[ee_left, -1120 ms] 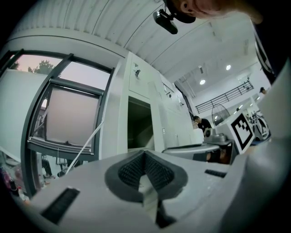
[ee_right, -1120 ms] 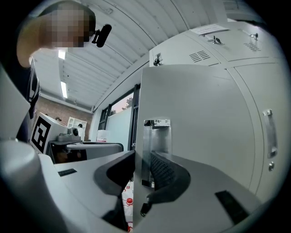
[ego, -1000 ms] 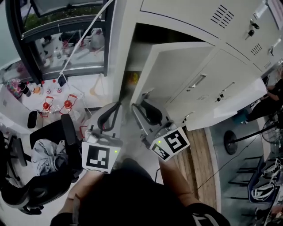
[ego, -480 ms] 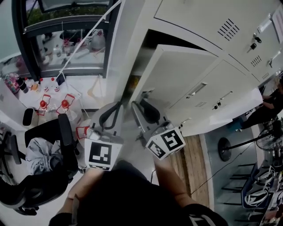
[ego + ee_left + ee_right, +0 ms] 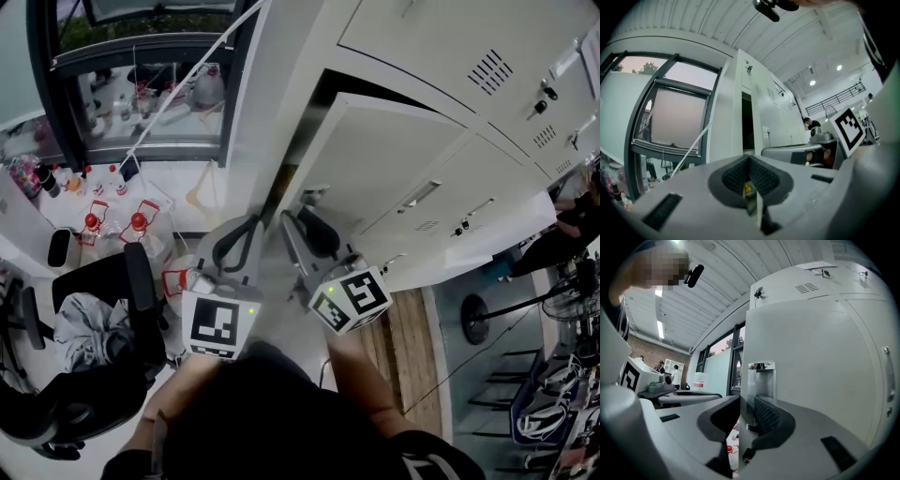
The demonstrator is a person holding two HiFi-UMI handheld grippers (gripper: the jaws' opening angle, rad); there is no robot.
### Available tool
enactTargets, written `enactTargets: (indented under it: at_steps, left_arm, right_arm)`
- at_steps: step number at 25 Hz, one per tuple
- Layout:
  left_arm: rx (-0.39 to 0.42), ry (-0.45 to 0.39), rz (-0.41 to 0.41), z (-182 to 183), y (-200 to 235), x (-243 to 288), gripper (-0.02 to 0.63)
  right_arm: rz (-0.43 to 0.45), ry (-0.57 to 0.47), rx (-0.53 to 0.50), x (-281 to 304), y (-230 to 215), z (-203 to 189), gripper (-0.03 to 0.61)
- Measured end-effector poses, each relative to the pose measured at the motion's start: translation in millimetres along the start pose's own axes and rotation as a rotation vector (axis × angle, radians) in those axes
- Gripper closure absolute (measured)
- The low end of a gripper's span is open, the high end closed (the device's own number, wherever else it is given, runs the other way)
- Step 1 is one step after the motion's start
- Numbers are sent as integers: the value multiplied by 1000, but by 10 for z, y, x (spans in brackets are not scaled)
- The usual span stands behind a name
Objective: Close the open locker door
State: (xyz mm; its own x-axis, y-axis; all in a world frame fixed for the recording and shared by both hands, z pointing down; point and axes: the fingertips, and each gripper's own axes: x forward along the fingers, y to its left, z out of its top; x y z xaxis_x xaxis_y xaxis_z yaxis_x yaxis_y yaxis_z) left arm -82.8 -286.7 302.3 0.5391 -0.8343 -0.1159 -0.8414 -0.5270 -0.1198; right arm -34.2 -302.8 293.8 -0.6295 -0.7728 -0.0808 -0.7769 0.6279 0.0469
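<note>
The white locker door (image 5: 375,169) stands swung out from the row of grey lockers (image 5: 487,56), with the dark opening (image 5: 281,173) at its left. My right gripper (image 5: 302,227) straddles the door's free edge near the metal latch plate (image 5: 761,380). Its jaws are closing, with the door (image 5: 811,371) edge between the pads of the right gripper (image 5: 745,413). My left gripper (image 5: 251,223) hangs beside it, left of the door, shut on nothing. In the left gripper view the left gripper (image 5: 750,180) points at the locker opening (image 5: 747,124).
A black office chair (image 5: 103,375) with grey cloth (image 5: 89,328) stands at lower left. Bottles and red-topped items (image 5: 122,220) lie under the window (image 5: 141,84). A person (image 5: 572,220) sits at far right by a fan stand (image 5: 487,309). A wooden floor strip (image 5: 408,366) runs along the lockers.
The right gripper has crept a little further onto the door's edge and its jaws look narrower. The left gripper and the door stay about where they were.
</note>
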Motion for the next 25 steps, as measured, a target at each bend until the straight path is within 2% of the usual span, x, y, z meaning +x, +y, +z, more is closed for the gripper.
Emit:
enactTargets:
  at_steps: [18, 22, 25]
  left_arm:
    - [1, 14, -3, -65, 93, 85, 612]
    - [-35, 27, 7, -84, 124, 103, 612]
    - [-14, 27, -1, -100, 144, 126, 612]
  right_arm:
    - [-18, 15, 3, 197, -101, -33, 485]
    - [-25, 17, 5, 243, -131, -38, 486]
    - [-27, 18, 7, 272, -154, -42, 488]
